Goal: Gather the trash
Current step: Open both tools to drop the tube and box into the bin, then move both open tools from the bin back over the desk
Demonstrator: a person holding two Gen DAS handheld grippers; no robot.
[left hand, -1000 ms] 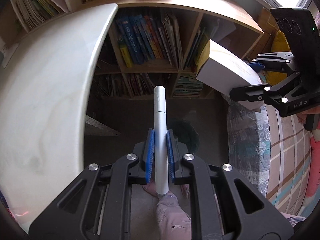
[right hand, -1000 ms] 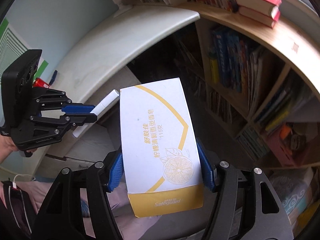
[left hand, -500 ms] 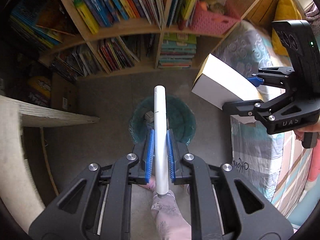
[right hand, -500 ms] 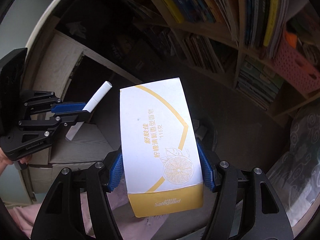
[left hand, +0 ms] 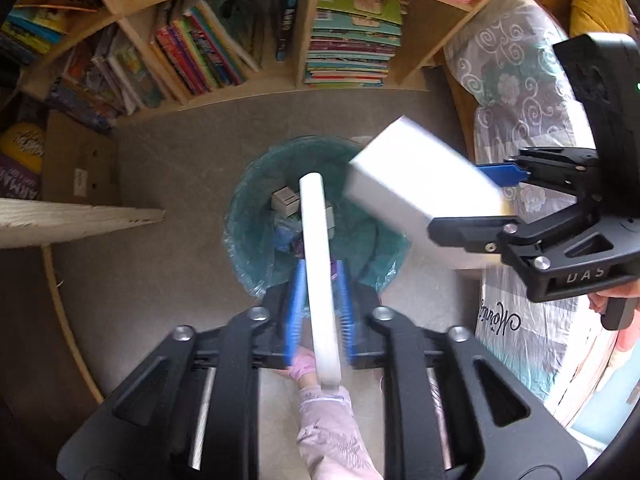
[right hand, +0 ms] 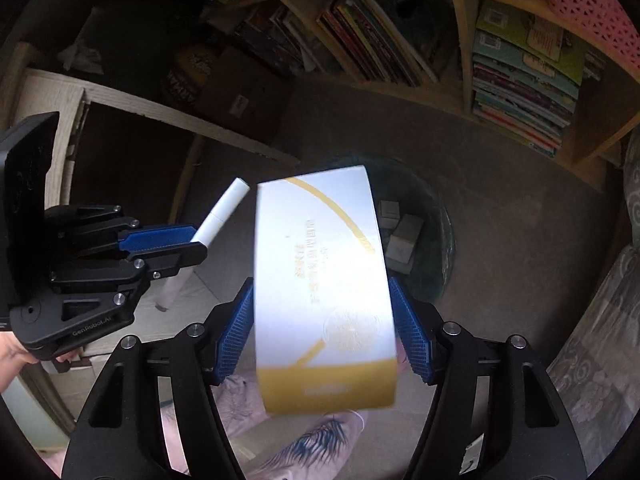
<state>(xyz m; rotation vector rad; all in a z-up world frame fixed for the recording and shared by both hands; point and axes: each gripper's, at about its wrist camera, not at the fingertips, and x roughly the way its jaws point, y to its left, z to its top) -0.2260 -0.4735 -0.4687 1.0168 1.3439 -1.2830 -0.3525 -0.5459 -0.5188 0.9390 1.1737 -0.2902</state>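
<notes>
A round bin with a teal liner (left hand: 256, 200) stands on the floor, holding small boxes (left hand: 285, 200); it also shows in the right wrist view (right hand: 440, 232). My left gripper (left hand: 319, 312) is over the bin; its jaws stand slightly wider than the white tube (left hand: 318, 272), which looks blurred and loose between them. My right gripper (right hand: 324, 328) has its jaws just apart from the sides of a white and yellow soap box (right hand: 324, 280), which is blurred; the box (left hand: 420, 192) hangs over the bin's right rim.
A wooden bookshelf (left hand: 352, 32) full of books curves behind the bin. A desk edge (left hand: 80, 220) and a cardboard box (left hand: 80, 160) lie to the left. A bed with patterned covers (left hand: 520, 92) is on the right. My slippered foot (left hand: 304, 364) is below.
Both grippers moved down over the bin. Both sets of jaws have opened a little, and the tube and the soap box now look blurred and slipping.
</notes>
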